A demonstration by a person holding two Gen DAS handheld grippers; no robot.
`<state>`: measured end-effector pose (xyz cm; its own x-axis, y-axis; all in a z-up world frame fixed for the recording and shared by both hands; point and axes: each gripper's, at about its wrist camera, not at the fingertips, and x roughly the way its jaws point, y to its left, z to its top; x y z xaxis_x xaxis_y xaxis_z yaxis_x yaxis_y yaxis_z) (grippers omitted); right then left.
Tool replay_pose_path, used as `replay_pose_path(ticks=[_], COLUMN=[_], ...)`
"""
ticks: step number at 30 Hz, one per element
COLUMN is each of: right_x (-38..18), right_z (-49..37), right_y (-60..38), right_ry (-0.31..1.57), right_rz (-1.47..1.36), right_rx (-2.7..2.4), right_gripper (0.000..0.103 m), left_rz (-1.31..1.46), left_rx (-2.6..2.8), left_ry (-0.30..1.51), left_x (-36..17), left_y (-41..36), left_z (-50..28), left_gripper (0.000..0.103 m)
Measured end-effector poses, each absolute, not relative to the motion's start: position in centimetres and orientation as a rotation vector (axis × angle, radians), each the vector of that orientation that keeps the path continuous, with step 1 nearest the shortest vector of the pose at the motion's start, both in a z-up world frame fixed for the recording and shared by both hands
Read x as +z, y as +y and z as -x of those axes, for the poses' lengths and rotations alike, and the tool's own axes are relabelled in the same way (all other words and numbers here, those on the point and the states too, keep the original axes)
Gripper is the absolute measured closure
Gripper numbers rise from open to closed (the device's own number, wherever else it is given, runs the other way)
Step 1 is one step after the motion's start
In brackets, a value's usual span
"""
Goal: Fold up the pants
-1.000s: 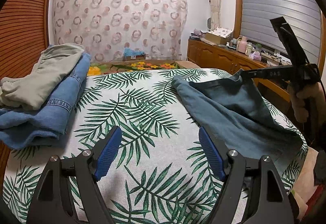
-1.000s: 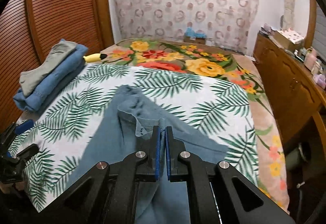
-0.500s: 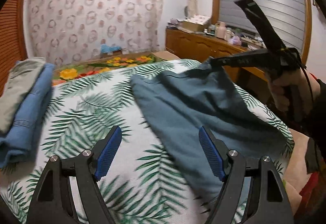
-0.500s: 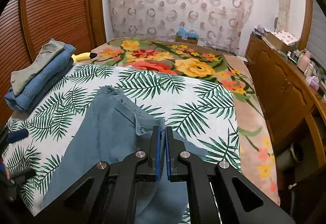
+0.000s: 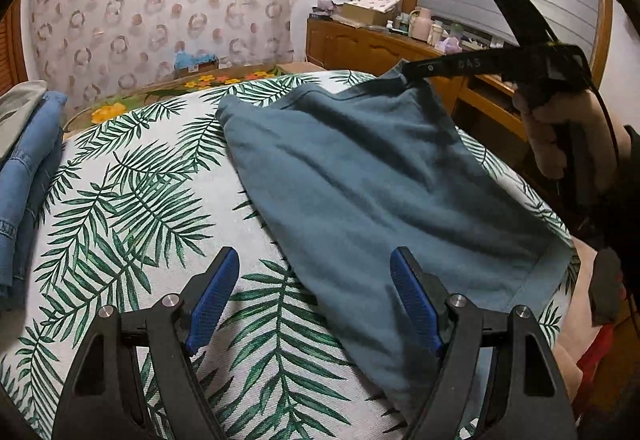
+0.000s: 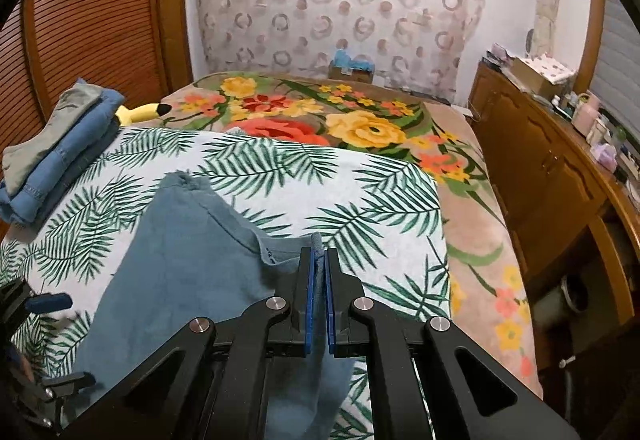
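Teal-blue pants [image 5: 380, 176] lie spread on the palm-leaf bedspread [image 5: 132, 208]. My right gripper [image 6: 318, 260] is shut on an edge of the pants [image 6: 180, 264] and holds that corner lifted above the bed; it also shows in the left wrist view [image 5: 408, 74] at the pants' far right corner. My left gripper [image 5: 314, 280] is open and empty, low over the bed, with its right fingertip [image 5: 412, 292] over the pants' near edge. It shows at the lower left of the right wrist view [image 6: 48, 340].
A stack of folded clothes, grey-green on denim [image 6: 56, 148], lies at the bed's left edge by the slatted wooden doors [image 6: 80, 24]. A yellow plush toy [image 6: 140, 113] lies beside it. A floral blanket [image 6: 344, 120] covers the far bed. A wooden cabinet [image 6: 540, 160] with clutter runs along the right.
My left gripper has swung right toward the pants, so they now fill its view. My right gripper has stayed shut on the pants' edge and drawn the cloth further across the bed.
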<state>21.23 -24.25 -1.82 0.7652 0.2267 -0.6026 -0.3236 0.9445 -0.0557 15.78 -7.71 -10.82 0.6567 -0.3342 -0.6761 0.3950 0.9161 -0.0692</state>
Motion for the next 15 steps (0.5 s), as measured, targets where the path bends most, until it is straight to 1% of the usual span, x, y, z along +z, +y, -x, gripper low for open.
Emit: replay_pose_path(ticks=[15], right_x=[-3.1], right_z=[-23.1], right_y=[-25.5], right_ry=[0.695], right_rz=[0.158], right_rx=[0.215], right_gripper=[0.098], left_rz=[-0.091], left_rx=[-0.400], left_ry=[0.771], left_x=[-10.8], left_y=[-8.2], left_z=[-16.3], left_gripper=[0.024])
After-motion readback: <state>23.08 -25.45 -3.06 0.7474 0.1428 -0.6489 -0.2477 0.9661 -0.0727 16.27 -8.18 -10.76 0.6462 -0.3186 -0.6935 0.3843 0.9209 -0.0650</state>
